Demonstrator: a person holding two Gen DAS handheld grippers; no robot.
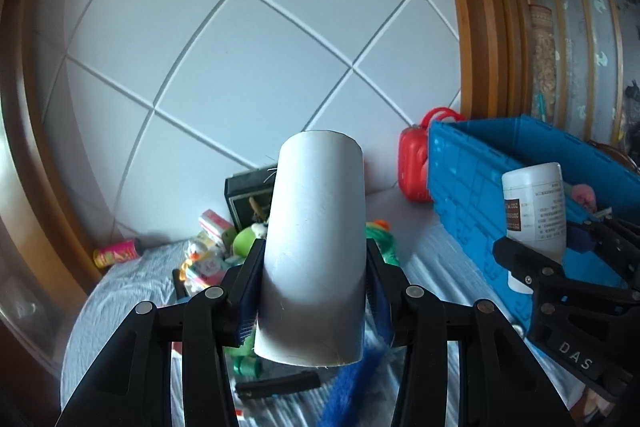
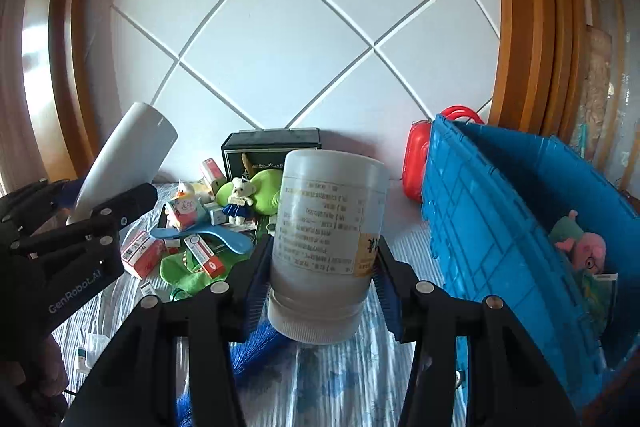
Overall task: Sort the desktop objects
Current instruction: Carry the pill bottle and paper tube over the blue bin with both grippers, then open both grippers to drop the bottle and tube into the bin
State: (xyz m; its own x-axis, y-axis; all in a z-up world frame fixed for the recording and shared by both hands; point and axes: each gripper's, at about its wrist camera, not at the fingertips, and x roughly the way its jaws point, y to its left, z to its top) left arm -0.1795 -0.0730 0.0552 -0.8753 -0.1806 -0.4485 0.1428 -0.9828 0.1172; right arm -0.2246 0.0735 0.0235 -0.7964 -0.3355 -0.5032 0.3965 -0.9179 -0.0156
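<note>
My left gripper (image 1: 314, 267) is shut on a plain white cylinder (image 1: 316, 243) and holds it up above the table; the cylinder also shows in the right wrist view (image 2: 128, 159). My right gripper (image 2: 322, 267) is shut on a white labelled bottle (image 2: 328, 239), held cap-down above the table; the bottle also shows in the left wrist view (image 1: 534, 211), beside the blue crate (image 1: 480, 187). The blue crate (image 2: 480, 227) stands open at the right with a pink plush pig (image 2: 582, 245) inside.
A pile of small boxes, plush toys and a blue shoehorn (image 2: 208, 235) lies on the striped cloth (image 2: 340, 387). A black box (image 2: 272, 151) and a red case (image 2: 414, 163) stand against the tiled wall. A blue brush (image 1: 348, 387) lies under the grippers.
</note>
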